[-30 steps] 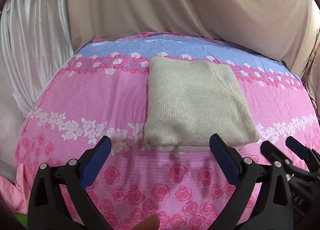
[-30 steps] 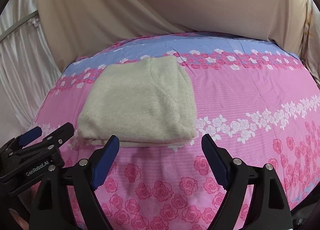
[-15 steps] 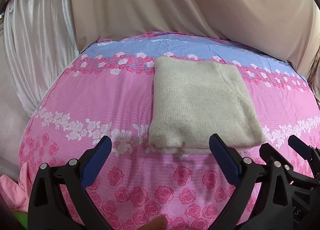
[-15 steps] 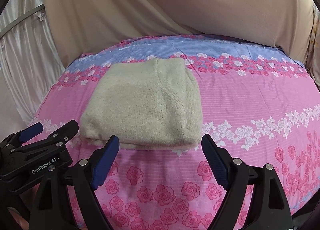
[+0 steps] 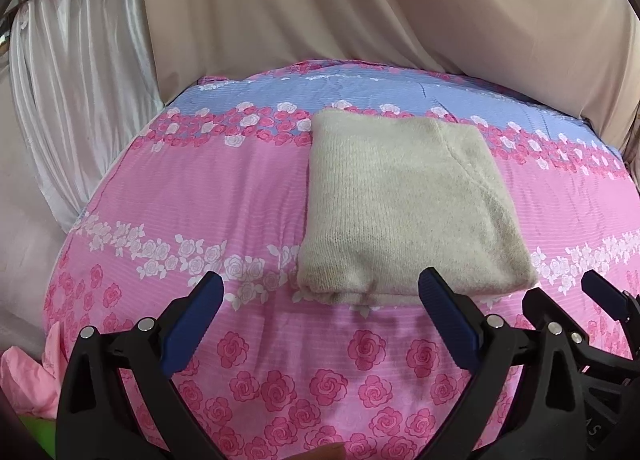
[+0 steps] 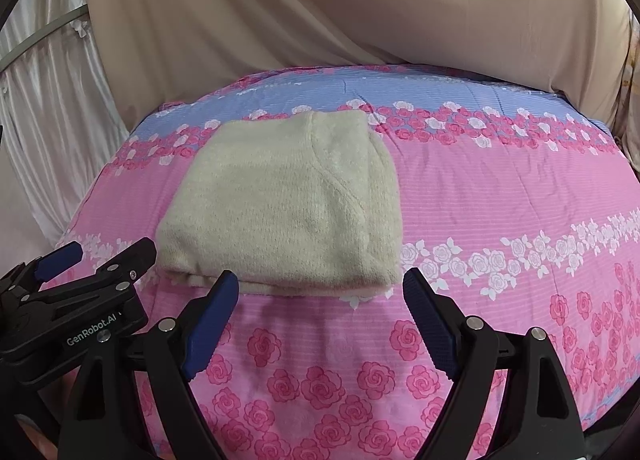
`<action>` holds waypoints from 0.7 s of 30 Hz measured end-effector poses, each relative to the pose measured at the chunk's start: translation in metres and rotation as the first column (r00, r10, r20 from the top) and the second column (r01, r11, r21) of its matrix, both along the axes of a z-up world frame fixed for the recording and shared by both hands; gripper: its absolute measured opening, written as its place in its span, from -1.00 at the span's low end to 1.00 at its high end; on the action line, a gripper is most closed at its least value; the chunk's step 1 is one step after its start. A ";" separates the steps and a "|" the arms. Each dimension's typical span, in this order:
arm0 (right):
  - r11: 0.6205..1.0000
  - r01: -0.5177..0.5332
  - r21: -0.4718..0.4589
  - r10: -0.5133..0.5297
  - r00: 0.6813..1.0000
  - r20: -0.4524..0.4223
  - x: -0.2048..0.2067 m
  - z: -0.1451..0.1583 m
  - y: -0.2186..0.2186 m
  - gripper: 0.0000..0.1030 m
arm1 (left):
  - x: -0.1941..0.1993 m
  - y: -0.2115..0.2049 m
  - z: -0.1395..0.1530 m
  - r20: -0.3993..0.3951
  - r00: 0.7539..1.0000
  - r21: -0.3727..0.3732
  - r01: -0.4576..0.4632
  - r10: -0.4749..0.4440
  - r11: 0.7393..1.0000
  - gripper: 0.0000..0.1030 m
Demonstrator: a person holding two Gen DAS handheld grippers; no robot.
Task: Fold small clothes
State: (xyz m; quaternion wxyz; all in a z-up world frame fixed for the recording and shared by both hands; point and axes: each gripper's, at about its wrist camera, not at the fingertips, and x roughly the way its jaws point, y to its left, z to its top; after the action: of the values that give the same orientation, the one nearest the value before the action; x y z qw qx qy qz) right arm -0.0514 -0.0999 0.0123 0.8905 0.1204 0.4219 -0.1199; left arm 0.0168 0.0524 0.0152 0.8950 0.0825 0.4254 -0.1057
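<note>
Looking at it now, nothing's really changed: cream sweater (image 5: 404, 212) sits folded square on the bed (image 5: 200, 196), left claw (image 5: 320, 316) and right claw (image 6: 320, 312) both hover wide, empty, so folding looks done.

Folded cream knit garment (image 5: 404, 204): one
Floral bedsheet (image 5: 224, 196): one
Left gripper (image 5: 320, 314): one, two blue-padded fingers
Right gripper (image 6: 320, 314): one, two blue-padded fingers
Beige drapes (image 5: 360, 12) behind the bed: one
White satin curtain (image 5: 80, 72): one
Pink cloth (image 5: 28, 384) at lower left: one
</note>
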 end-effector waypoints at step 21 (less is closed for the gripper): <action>1.000 -0.003 -0.003 0.003 1.000 -0.001 -0.002 0.000 -0.002 0.59 | -0.005 -0.004 0.002 0.023 1.000 0.028 -0.002 0.001 1.000 0.85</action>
State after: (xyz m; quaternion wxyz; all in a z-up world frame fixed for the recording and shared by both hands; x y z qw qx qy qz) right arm -0.0536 -0.1017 0.0121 0.8908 0.1185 0.4222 -0.1190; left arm 0.0117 0.0485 0.0172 0.8986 0.0961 0.4168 -0.0981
